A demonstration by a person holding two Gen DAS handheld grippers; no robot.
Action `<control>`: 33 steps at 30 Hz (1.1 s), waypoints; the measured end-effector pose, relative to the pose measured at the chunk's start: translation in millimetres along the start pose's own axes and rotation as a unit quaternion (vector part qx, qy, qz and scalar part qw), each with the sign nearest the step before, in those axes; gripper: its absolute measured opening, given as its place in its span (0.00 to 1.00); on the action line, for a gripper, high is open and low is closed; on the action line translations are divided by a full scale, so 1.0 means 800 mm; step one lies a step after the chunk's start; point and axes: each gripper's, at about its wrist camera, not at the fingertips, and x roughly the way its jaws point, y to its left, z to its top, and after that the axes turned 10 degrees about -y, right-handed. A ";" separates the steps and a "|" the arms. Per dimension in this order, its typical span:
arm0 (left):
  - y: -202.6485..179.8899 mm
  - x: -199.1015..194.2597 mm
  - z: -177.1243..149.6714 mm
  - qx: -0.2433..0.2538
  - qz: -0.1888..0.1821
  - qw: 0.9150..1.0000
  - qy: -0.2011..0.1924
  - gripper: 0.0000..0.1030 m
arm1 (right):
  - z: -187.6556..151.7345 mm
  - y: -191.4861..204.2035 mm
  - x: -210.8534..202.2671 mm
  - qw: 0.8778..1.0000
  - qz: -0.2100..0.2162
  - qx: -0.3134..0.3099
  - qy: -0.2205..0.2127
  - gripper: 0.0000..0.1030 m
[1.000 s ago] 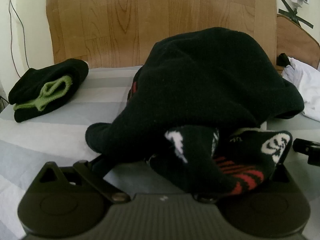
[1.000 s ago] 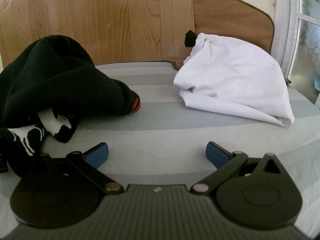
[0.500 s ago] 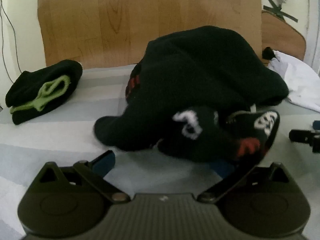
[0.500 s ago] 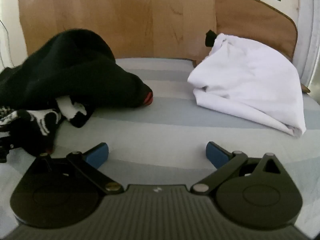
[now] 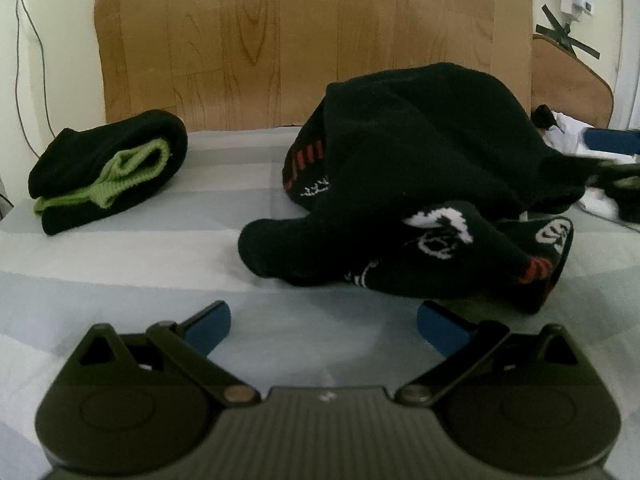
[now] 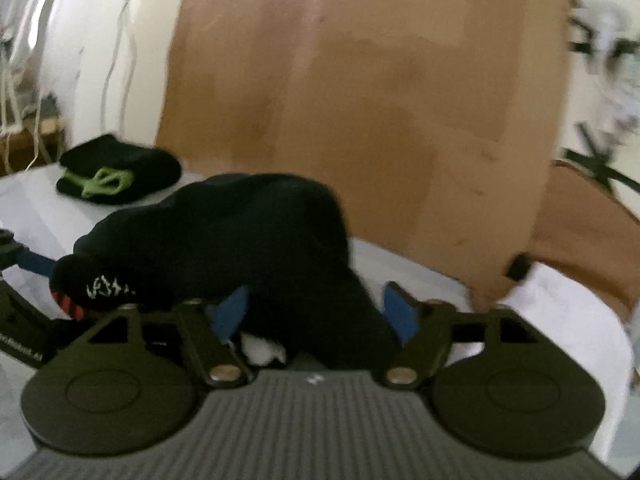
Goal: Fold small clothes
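Observation:
A heap of black garments (image 5: 420, 148) lies on the striped bed sheet (image 5: 120, 264), with black socks patterned in white and red (image 5: 432, 256) at its near edge. My left gripper (image 5: 324, 326) is open with nothing between its fingers, a short way in front of those socks. My right gripper (image 6: 316, 308) is tilted and straddles the heap's (image 6: 248, 240) end. Black cloth fills the gap between its blue pads (image 6: 400, 312) while the jaws are closing. From the left wrist view, one right finger (image 5: 608, 140) shows past the heap. The right wrist view is blurred.
A folded black and green bundle (image 5: 108, 168) rests at the far left of the bed. A white cloth (image 6: 560, 320) lies to the right of the heap. A wooden headboard (image 5: 312, 40) stands behind the bed, and cables hang on the wall at left.
My left gripper has drawn back from the patterned socks, which now lie clear of its fingers. My right gripper has swung left from open sheet, rolled, and closed in around the heap's end.

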 end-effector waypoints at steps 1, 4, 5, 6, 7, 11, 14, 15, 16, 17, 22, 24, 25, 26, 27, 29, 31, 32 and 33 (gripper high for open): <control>0.000 0.000 -0.001 0.000 0.000 1.000 -0.001 1.00 | -0.002 -0.003 0.015 1.000 0.001 0.000 0.009 0.89; 0.000 0.000 -0.001 0.001 0.001 1.000 -0.001 1.00 | -0.006 -0.005 0.040 0.999 0.014 0.018 0.032 0.89; 0.000 0.000 -0.002 0.003 0.001 1.000 -0.001 1.00 | -0.006 -0.006 0.043 0.999 0.014 0.026 0.031 0.89; -0.001 0.000 -0.002 0.003 0.002 1.000 -0.001 1.00 | -0.005 -0.004 0.045 0.999 0.015 0.026 0.032 0.87; -0.001 0.000 -0.002 0.003 0.002 1.000 -0.001 1.00 | -0.002 -0.004 0.044 0.999 0.018 0.024 0.034 0.83; 0.003 -0.002 -0.002 -0.006 -0.003 1.000 -0.004 1.00 | 0.010 0.018 0.032 0.999 0.015 -0.008 0.045 0.45; 0.003 -0.002 -0.001 -0.007 -0.003 1.000 -0.004 1.00 | 0.020 0.025 0.027 0.998 0.013 -0.021 0.050 0.36; 0.003 -0.002 -0.001 -0.007 -0.003 1.000 -0.004 1.00 | 0.023 0.025 0.026 0.998 0.014 -0.019 0.052 0.35; 0.004 -0.003 -0.001 -0.007 -0.004 1.000 -0.004 1.00 | 0.023 0.023 0.027 0.998 0.014 -0.014 0.055 0.35; 0.005 -0.003 -0.001 -0.010 -0.004 1.000 -0.005 1.00 | 0.024 0.021 0.025 0.998 0.014 -0.008 0.057 0.34; 0.028 -0.016 0.000 -0.056 -0.041 0.997 -0.024 1.00 | 0.029 0.007 0.023 0.998 0.022 0.027 0.058 0.31; 0.054 -0.026 0.001 -0.118 -0.082 0.989 -0.026 1.00 | 0.042 -0.014 0.006 0.996 0.032 0.073 0.037 0.27; 0.068 -0.029 0.001 -0.154 -0.103 0.982 -0.022 1.00 | 0.048 -0.025 -0.004 0.994 0.036 0.096 0.025 0.27; 0.085 -0.035 0.001 -0.195 -0.125 0.973 -0.024 1.00 | 0.054 -0.035 -0.013 0.993 0.039 0.114 0.013 0.26; 0.094 -0.039 0.003 -0.215 -0.132 0.967 -0.029 1.00 | 0.061 -0.042 -0.021 0.992 0.037 0.125 0.003 0.26; 0.107 -0.048 0.014 -0.232 -0.133 0.963 -0.046 1.00 | 0.069 -0.049 -0.031 0.991 0.028 0.129 -0.008 0.26; 0.103 -0.049 0.029 -0.217 -0.134 0.965 -0.056 1.00 | 0.074 -0.055 -0.036 0.989 0.028 0.142 -0.010 0.25; 0.099 -0.046 0.033 -0.211 -0.135 0.967 -0.055 1.00 | 0.075 -0.057 -0.038 0.988 0.030 0.152 -0.011 0.25; 0.091 -0.041 0.038 -0.202 -0.139 0.968 -0.051 1.00 | 0.077 -0.058 -0.041 0.987 0.031 0.158 -0.013 0.25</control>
